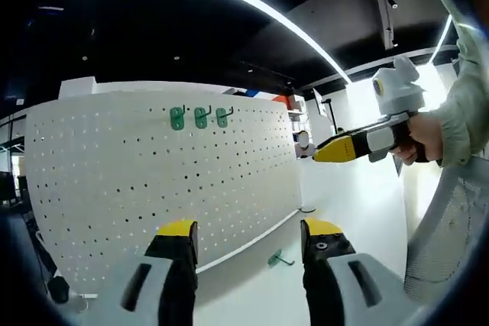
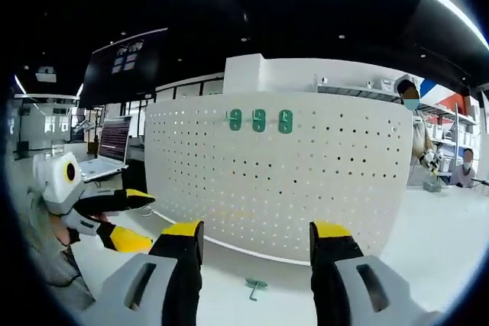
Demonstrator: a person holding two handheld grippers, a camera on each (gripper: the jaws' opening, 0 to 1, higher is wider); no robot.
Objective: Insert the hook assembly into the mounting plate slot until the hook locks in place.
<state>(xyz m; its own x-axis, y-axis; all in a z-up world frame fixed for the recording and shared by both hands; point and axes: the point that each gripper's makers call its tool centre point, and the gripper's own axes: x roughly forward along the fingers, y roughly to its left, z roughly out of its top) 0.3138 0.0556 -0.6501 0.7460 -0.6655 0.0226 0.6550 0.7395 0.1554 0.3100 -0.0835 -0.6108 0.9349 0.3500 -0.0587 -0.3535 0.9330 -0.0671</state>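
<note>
A green hook lies loose on the white tabletop, just in front of the foot of the upright white pegboard; in the right gripper view the same hook rests between that view's two jaws but beyond them, untouched. High on the pegboard three more green hooks hang side by side in a row, seen also in the right gripper view. The left gripper hovers with its yellow-tipped jaws spread apart and holding nothing, the loose hook lying past their tips. The right gripper likewise has its jaws released and empty. In the left gripper view the right gripper comes in from the right, held in a person's hand, apart from the board. A laptop stands open behind the board's left edge in the right gripper view.
</note>
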